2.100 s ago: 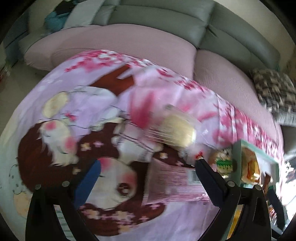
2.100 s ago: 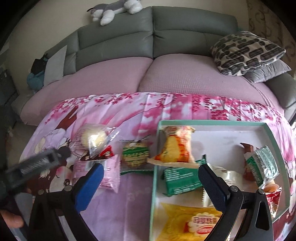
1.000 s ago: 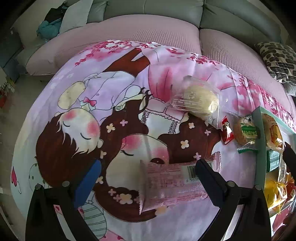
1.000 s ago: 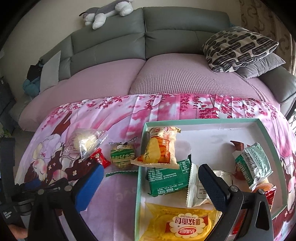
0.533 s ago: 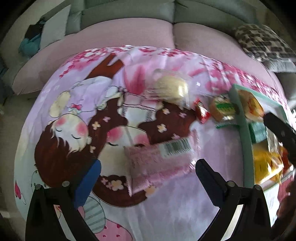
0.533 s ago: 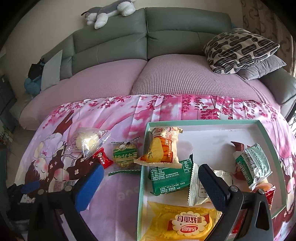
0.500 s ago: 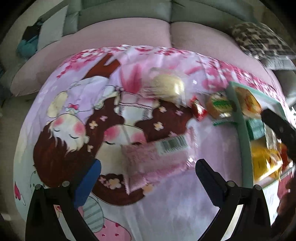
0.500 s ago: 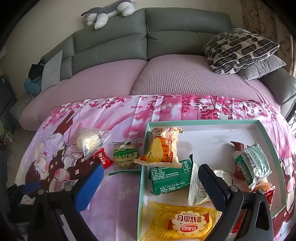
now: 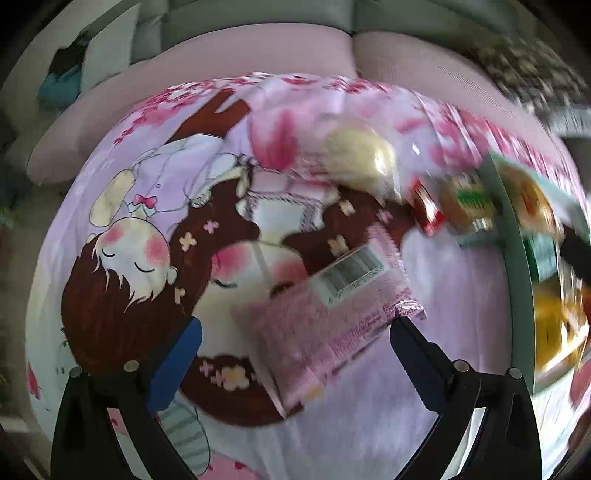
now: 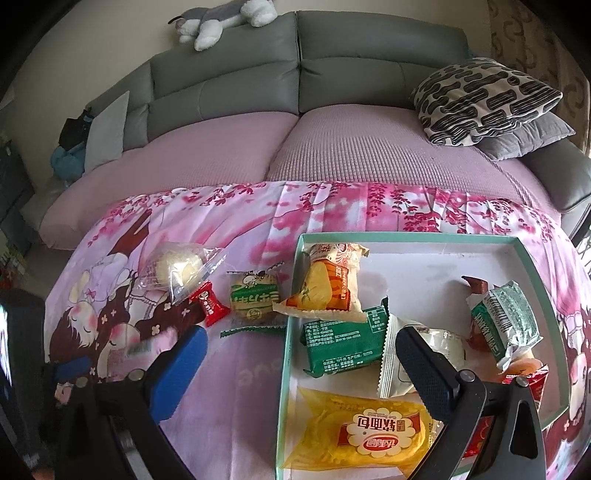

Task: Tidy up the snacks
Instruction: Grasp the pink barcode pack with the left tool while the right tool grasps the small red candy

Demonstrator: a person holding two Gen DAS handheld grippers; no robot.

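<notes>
A pink snack pack (image 9: 325, 317) lies flat on the cartoon-print cloth (image 9: 147, 258). My left gripper (image 9: 295, 343) is open, its fingers on either side of the pack's near end. Beyond it lie a bun in a clear bag (image 9: 358, 155), a red candy (image 9: 428, 214) and a round green-wrapped cake (image 9: 469, 203). My right gripper (image 10: 301, 347) hangs open over the left wall of the teal box (image 10: 406, 235). The box holds an orange pack (image 10: 328, 280), a green pack (image 10: 343, 343), a yellow bread pack (image 10: 369, 432) and several more. The left wrist view is blurred.
A grey sofa (image 10: 332, 74) with a pink cover runs behind the table. A patterned cushion (image 10: 484, 99) sits at the right and a plush toy (image 10: 221, 22) on the backrest. The far half of the box floor (image 10: 424, 266) is bare.
The left gripper has come closer to the pink pack, which now looks larger and more tilted between its fingers. The right gripper has barely moved.
</notes>
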